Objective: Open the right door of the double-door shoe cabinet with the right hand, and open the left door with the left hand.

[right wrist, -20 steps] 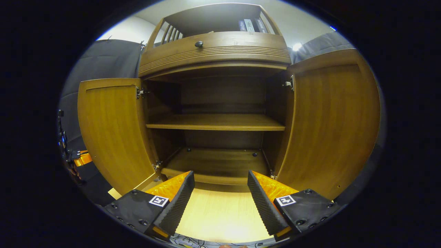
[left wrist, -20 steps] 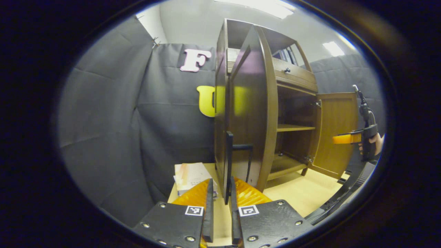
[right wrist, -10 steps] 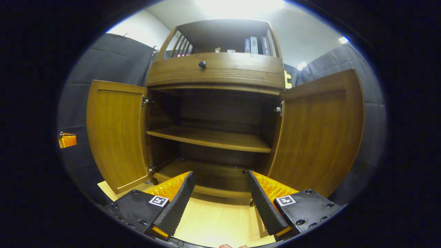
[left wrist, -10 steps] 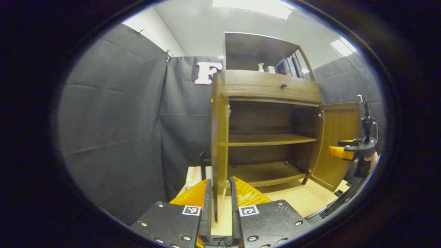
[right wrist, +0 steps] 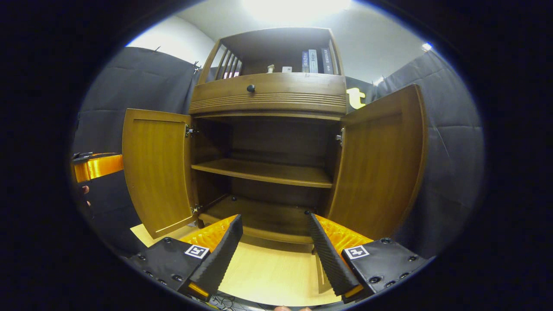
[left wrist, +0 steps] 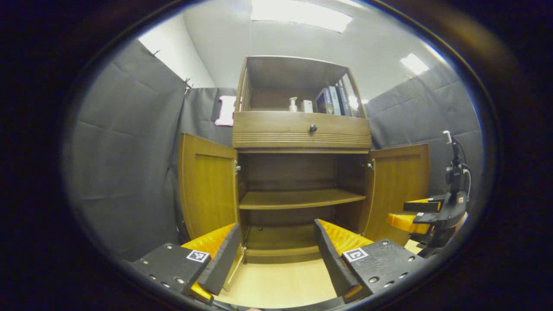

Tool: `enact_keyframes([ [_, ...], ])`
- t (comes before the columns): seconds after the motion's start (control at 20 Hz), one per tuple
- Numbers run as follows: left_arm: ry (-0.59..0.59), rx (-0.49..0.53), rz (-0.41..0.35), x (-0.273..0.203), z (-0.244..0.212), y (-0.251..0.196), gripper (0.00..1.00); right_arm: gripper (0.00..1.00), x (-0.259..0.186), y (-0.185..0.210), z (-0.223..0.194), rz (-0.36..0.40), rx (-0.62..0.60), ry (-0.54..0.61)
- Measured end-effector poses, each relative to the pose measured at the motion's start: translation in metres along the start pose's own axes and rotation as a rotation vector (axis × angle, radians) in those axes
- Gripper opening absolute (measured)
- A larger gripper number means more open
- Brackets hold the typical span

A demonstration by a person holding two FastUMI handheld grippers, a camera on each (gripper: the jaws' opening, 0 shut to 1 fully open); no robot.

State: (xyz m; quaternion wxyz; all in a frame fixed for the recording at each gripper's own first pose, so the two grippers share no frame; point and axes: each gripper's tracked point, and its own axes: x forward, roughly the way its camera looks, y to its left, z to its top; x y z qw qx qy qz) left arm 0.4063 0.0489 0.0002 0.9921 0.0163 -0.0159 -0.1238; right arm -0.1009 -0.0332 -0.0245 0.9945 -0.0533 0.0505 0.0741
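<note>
The brown wooden shoe cabinet (left wrist: 302, 134) (right wrist: 268, 97) stands in front of both cameras with both lower doors swung wide. Its left door (left wrist: 207, 185) (right wrist: 157, 166) and right door (left wrist: 399, 179) (right wrist: 380, 160) show their lighter inner faces. Inside are a bare middle shelf (left wrist: 300, 198) (right wrist: 268, 172) and a bare bottom board. My left gripper (left wrist: 276, 252) is open, holding nothing, a little back from the cabinet. My right gripper (right wrist: 274, 248) is open too, with nothing between its fingers. In the left gripper view, the right gripper (left wrist: 417, 216) hangs beside the right door.
The cabinet stands on a pale wooden floor (left wrist: 281, 283) (right wrist: 272, 272). A drawer with a dark knob (left wrist: 313, 128) sits above the doors. The top shelf holds books (left wrist: 330, 100) and a small bottle (left wrist: 293, 103). Black cloth walls close in on both sides.
My left gripper let go of the left door's edge, opened, and swung round to face the cabinet front. The left door now stands wide. The right gripper stayed open, nearly still.
</note>
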Motion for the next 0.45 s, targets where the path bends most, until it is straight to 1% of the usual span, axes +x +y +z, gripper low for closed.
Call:
enact_keyframes([
  [0.2, -0.016, -0.039, 0.016, 0.002, 0.004, -0.009, 0.95, 0.97, -0.019, -0.019, -0.005, -0.011, 0.029, 0.002],
  [0.45, 0.008, -0.040, 0.077, -0.006, -0.001, -0.003, 0.95, 0.97, -0.037, -0.038, -0.009, 0.008, 0.030, -0.019],
])
